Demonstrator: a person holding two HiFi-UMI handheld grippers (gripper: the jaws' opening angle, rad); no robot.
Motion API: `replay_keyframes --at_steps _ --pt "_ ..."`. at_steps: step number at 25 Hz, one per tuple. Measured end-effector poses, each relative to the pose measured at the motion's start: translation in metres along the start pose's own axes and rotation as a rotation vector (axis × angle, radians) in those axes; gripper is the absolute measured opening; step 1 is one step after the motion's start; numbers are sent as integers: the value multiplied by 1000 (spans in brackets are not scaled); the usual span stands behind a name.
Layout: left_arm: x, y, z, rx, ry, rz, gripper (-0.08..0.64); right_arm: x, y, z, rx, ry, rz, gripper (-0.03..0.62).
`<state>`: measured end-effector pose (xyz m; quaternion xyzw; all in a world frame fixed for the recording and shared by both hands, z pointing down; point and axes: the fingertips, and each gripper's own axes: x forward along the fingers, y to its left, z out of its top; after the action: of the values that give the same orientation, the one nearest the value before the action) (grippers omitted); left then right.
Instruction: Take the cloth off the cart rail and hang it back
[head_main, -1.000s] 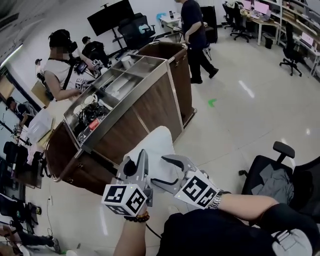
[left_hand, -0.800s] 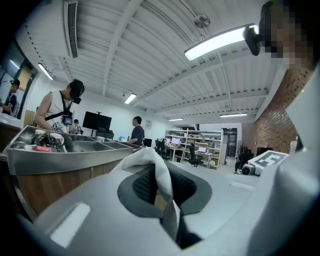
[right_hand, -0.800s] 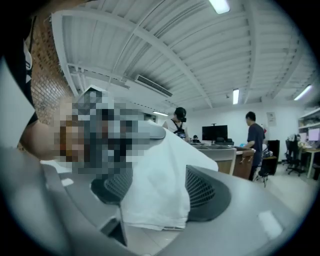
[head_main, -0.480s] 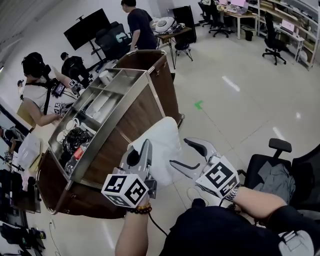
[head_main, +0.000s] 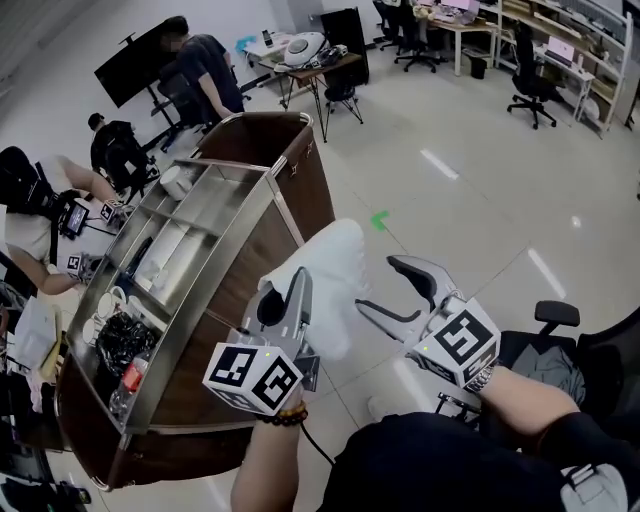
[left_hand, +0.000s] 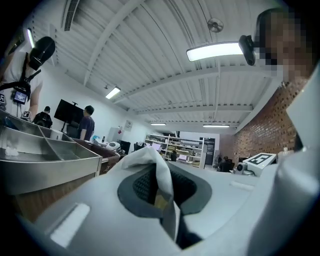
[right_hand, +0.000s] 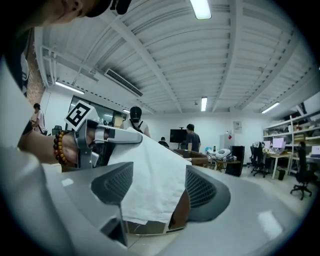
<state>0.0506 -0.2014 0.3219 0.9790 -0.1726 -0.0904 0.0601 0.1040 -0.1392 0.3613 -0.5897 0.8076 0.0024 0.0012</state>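
A white cloth (head_main: 335, 262) hangs in the air beside the cart (head_main: 238, 275), off its steel top rail (head_main: 268, 205). My left gripper (head_main: 290, 288) is shut on the cloth's top edge; in the left gripper view the cloth (left_hand: 152, 162) is pinched between the pads. My right gripper (head_main: 376, 284) is just right of the cloth with its jaws wide apart and nothing pressed between them. The right gripper view shows the cloth (right_hand: 150, 180) draped from the left gripper (right_hand: 107, 136), hanging in front of my open jaws.
The cart's steel top holds trays, a bottle and dark clutter (head_main: 125, 340). A black office chair (head_main: 548, 322) stands at the right. People stand and sit by the cart's far side (head_main: 50, 215), and desks (head_main: 310, 55) and more chairs line the back.
Both grippers have travelled along the cart's side with the cloth still in the left one. The right gripper has drawn a little away to the cloth's right.
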Motion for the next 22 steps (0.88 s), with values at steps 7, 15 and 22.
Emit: replay_keyframes --at_steps 7,15,22 --pt "51 30 3 21 15 -24 20 35 -44 15 14 -18 -10 313" --pt "100 59 16 29 19 -17 20 66 -90 26 0 -66 0 311" --pt "168 99 25 45 -15 14 20 113 -167 28 -61 -148 33 309"
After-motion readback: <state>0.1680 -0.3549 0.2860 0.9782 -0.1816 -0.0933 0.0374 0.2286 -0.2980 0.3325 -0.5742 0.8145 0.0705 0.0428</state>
